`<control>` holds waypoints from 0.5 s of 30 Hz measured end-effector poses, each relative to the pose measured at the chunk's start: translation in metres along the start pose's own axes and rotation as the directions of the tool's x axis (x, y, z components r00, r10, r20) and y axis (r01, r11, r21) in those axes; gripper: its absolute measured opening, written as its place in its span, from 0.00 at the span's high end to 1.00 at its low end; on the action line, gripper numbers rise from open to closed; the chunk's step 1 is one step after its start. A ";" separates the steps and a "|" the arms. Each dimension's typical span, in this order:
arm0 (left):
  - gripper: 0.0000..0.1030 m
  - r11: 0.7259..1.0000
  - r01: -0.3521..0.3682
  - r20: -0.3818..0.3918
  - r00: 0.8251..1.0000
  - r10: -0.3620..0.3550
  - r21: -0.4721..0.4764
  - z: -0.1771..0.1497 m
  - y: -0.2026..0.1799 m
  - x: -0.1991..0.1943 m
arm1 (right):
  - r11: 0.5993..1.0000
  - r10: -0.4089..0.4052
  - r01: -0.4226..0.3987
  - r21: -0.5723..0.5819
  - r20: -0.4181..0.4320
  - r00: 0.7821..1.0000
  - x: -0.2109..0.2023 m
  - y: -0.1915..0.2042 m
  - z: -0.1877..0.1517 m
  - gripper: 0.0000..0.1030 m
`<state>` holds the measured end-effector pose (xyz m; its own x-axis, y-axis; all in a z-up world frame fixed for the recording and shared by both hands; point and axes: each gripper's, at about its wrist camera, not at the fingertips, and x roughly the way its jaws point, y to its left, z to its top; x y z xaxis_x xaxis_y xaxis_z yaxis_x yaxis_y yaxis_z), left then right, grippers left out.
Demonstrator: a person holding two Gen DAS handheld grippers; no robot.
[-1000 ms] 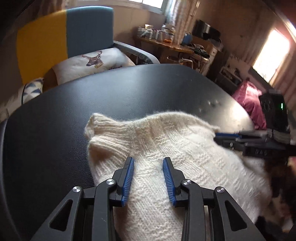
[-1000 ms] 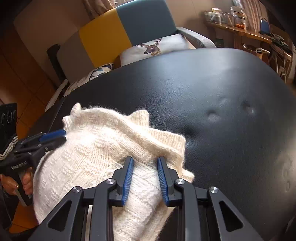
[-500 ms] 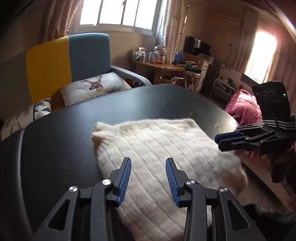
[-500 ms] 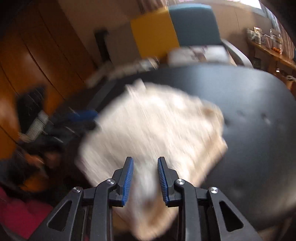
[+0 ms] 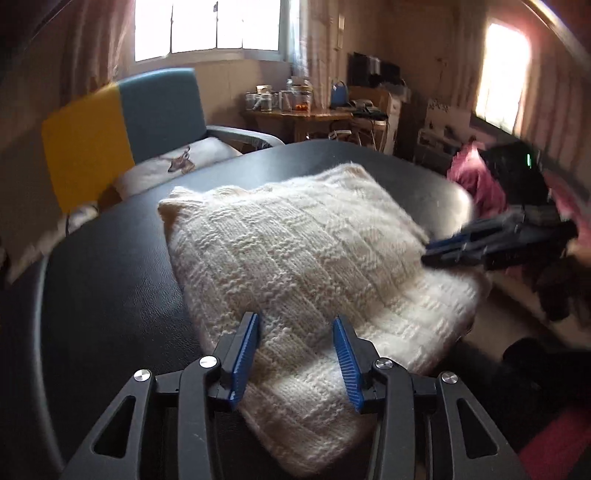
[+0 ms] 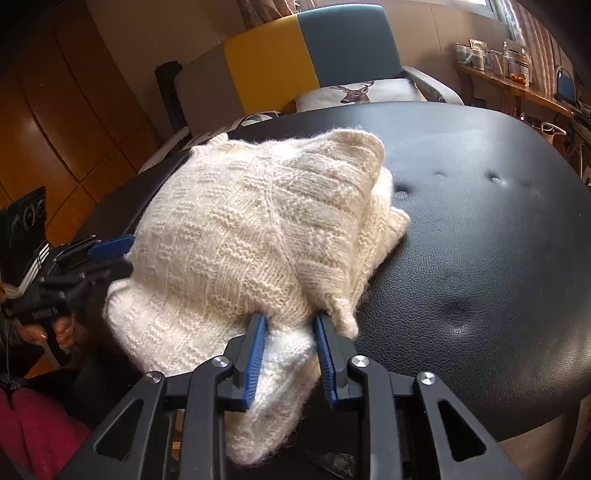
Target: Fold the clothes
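Sweater (image 6: pixel 251 236) now folded over, L gripper (image 5: pixel 295 354) open wider, R gripper (image 6: pixel 290 354) open.

A lived-in home, living-room type; yellow and blue armchair (image 6: pixel 314 48) with a deer-print cushion (image 6: pixel 354 92); curtained window (image 5: pixel 207 27); wooden side table (image 5: pixel 299 118) crowded with jars; wood-panelled wall (image 6: pixel 55 110); black padded tabletop (image 6: pixel 498 240); pink fabric heap (image 5: pixel 476 181).

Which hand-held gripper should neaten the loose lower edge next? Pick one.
Right. The right hand-held gripper sits open at the cream sweater's loose edge; the left hand-held gripper hovers open over flat knit.
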<state>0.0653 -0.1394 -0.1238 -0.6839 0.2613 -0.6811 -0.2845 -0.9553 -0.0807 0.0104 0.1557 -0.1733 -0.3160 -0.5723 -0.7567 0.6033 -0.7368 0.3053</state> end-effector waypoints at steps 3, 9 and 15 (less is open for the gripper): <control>0.58 0.991 0.048 0.009 0.999 -0.047 -0.126 0.003 0.011 -0.006 | 1.000 -0.010 0.010 0.004 0.003 1.000 -0.007 0.006 -0.002 0.74; 0.54 0.971 0.032 0.019 0.999 -0.029 -0.238 0.014 0.023 -0.018 | 1.000 -0.027 0.027 0.007 0.023 0.999 -0.039 0.018 0.008 0.73; 0.50 0.975 0.010 0.011 1.000 -0.008 -0.221 0.025 0.015 -0.016 | 0.997 -0.032 0.041 -0.070 0.119 0.992 -0.050 0.050 0.041 0.72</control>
<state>0.0549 -0.1545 -0.0957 -0.6893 0.2704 -0.6721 -0.1363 -0.9596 -0.2462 0.0262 0.1325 -0.0963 -0.4198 -0.5870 -0.6922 0.6395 -0.7325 0.2333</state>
